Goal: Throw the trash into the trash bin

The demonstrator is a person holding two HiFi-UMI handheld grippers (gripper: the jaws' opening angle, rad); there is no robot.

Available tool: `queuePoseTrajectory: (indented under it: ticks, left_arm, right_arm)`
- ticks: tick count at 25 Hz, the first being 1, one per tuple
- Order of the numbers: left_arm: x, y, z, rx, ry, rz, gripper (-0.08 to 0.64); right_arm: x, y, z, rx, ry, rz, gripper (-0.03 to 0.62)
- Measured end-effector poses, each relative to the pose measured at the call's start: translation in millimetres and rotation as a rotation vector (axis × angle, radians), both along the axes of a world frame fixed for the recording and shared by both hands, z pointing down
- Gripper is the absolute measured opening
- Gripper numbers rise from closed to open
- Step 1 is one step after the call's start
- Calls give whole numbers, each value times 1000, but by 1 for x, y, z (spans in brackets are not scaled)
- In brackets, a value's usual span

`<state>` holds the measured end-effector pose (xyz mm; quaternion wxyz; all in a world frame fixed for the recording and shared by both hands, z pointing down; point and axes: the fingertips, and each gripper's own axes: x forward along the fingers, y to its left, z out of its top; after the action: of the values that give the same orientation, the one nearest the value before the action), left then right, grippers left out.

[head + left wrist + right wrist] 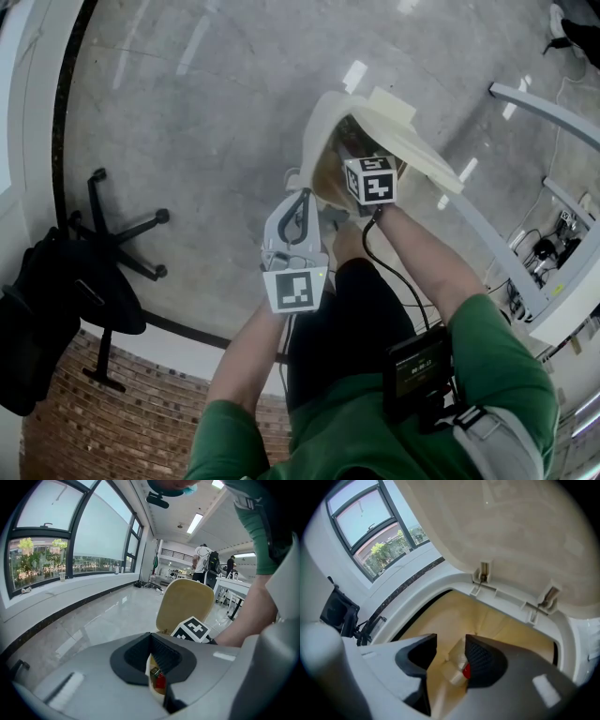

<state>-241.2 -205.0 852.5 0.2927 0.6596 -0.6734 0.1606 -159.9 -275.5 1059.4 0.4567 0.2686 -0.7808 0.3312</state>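
A white pedal trash bin [317, 120] stands on the grey polished floor [206, 122] in front of a person in a green shirt [487, 356]. Its cream hinged lid [412, 131] is tilted up and back.

The right gripper [367, 176] points steeply down over the bin's mouth, and its marker cube hides the fingers from the head view. In the right gripper view its dark fingers [480, 660] are spread wide above the cream inside of the bin [440, 585], under the raised lid [511, 527]. The trash, a crumpled clear plastic piece with a red part [457, 670], shows in the gap between them, low against the bin's inner wall. It is not pinched from both sides. Its red end lies right at the edge of one finger, and I cannot tell whether the two touch.

The left gripper [302, 202] hangs just beside the bin's near left rim, pointing less steeply. In the left gripper view its fingers [136, 656] are pressed together at the tips, with nothing pinched between them. Through the slit behind the tips a strip of white rim and a small red scrap [161, 681] show. Beyond the tips stands the cream lid [185, 604], with the right gripper's marker cube [194, 630] at its foot.

A black office chair [117, 244] draped with dark cloth stands well apart on the left.
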Motion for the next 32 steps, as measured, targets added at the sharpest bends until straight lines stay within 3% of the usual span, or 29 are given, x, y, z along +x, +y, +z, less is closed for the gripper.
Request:
queuePoseTrajectory:
  ticks: [9, 16, 25, 32]
  left_arm:
    - [1, -16, -36, 34, -21, 22, 6]
    - [17, -38, -83, 98, -46, 89, 6]
    - [45, -57, -168, 181, -101, 209, 6]
    - [57, -67, -239, 261, -117, 273, 6]
  right_arm:
    - [3, 10, -79, 25, -85, -28, 179]
    - [20, 6, -155, 62, -139, -30, 144]
    - [38, -9, -287, 204, -246, 8, 55]
    - [44, -20, -395, 338, -336, 48, 31]
